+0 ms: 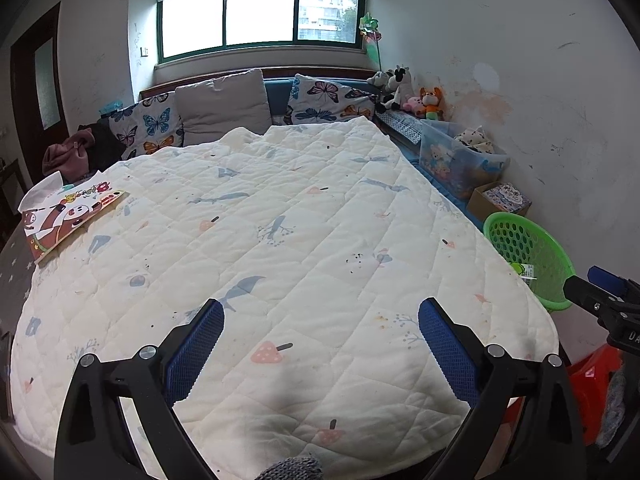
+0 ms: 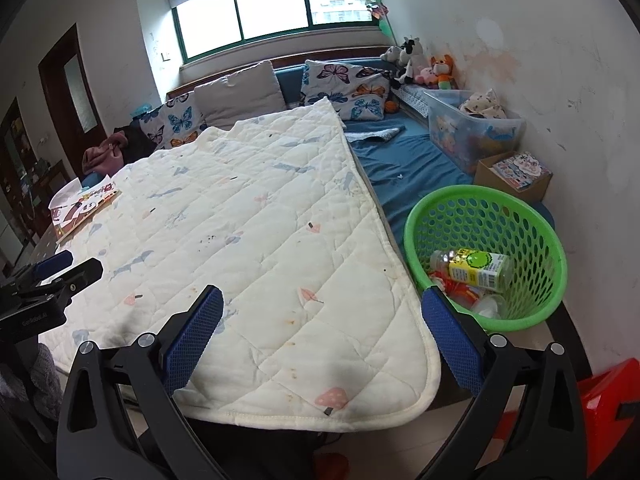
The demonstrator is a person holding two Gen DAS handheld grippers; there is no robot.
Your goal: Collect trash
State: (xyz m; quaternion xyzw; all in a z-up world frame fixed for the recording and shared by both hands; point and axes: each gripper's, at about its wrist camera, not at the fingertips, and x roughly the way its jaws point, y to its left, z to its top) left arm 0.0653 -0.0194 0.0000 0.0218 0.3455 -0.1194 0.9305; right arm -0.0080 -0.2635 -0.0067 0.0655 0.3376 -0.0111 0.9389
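Observation:
A green perforated basket stands at the bed's right side, beside the white quilt. Inside it lie a plastic bottle with a yellow label, an orange-red wrapper and a clear piece of plastic. The same basket shows at the right of the left wrist view. My left gripper hovers open over the near part of the quilt, nothing between its blue pads. My right gripper is open too, above the quilt's near right corner, its right finger just in front of the basket.
A picture book lies on the quilt's far left edge. Pillows, plush toys, a clear storage bin and a cardboard box line the back and right wall. A red stool stands on the floor at right.

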